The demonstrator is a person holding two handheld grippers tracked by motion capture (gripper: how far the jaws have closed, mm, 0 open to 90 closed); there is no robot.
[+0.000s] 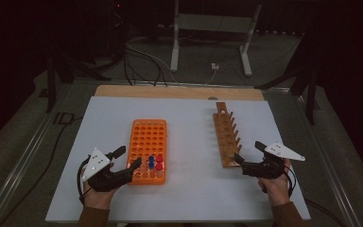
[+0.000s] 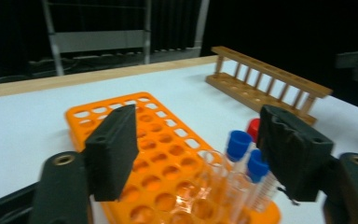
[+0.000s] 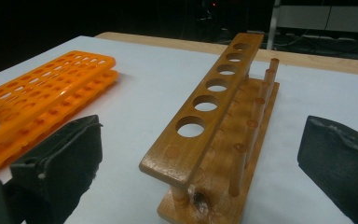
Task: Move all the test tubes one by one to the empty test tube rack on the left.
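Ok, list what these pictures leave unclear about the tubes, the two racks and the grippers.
- Capped tubes: in the left gripper view the right jaw covers part of the red cap; the count is uncertain.
- Orange rack: in the right gripper view the left edge cuts it off.
- Wooden rack: in the high view its holes are too small to check.
- Left gripper: in the high view, too dark to tell whether it touches the orange rack.
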